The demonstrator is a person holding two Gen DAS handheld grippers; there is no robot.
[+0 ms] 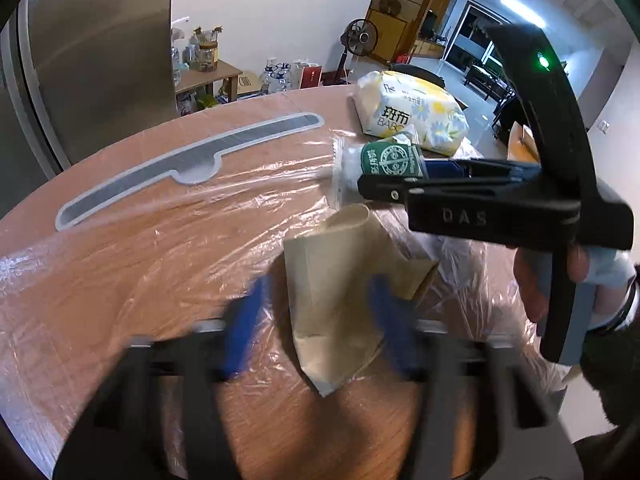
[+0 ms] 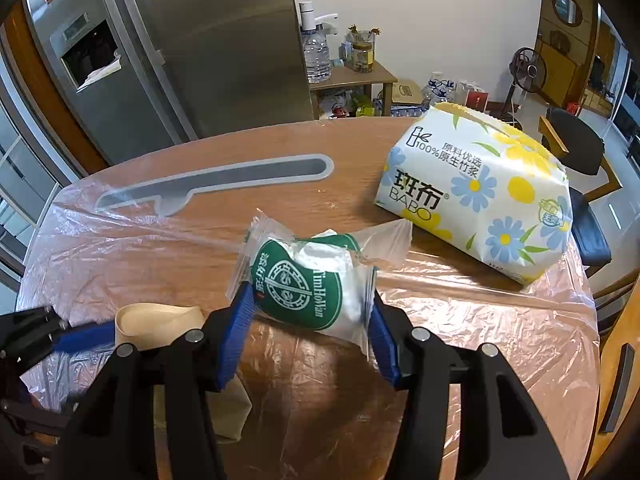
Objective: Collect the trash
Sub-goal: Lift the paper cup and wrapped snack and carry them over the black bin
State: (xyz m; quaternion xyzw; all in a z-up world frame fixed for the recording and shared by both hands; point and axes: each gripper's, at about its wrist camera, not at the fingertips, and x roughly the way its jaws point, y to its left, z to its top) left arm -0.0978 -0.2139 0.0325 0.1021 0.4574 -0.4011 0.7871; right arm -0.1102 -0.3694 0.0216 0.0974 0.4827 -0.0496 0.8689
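A crumpled beige paper napkin (image 1: pixel 340 296) lies on the plastic-covered wooden table (image 1: pixel 120 280), between the blue pads of my left gripper (image 1: pixel 320 312), whose jaws stand wide open around it, blurred. My right gripper (image 2: pixel 310 300) is shut on a clear wrapper with a green round logo (image 2: pixel 304 280) and holds it above the table. The right gripper also shows in the left wrist view (image 1: pixel 400 188), with the wrapper (image 1: pixel 384 160) at its tip. The napkin shows in the right wrist view (image 2: pixel 160 322) at lower left.
A flowered pack of tissues (image 2: pixel 480 196) lies on the table at the right. A grey handle-shaped inlay (image 2: pixel 216 180) marks the tabletop. A steel fridge (image 2: pixel 180 40), a side table with bottles (image 2: pixel 352 76) and a chair (image 2: pixel 580 152) stand beyond the table edge.
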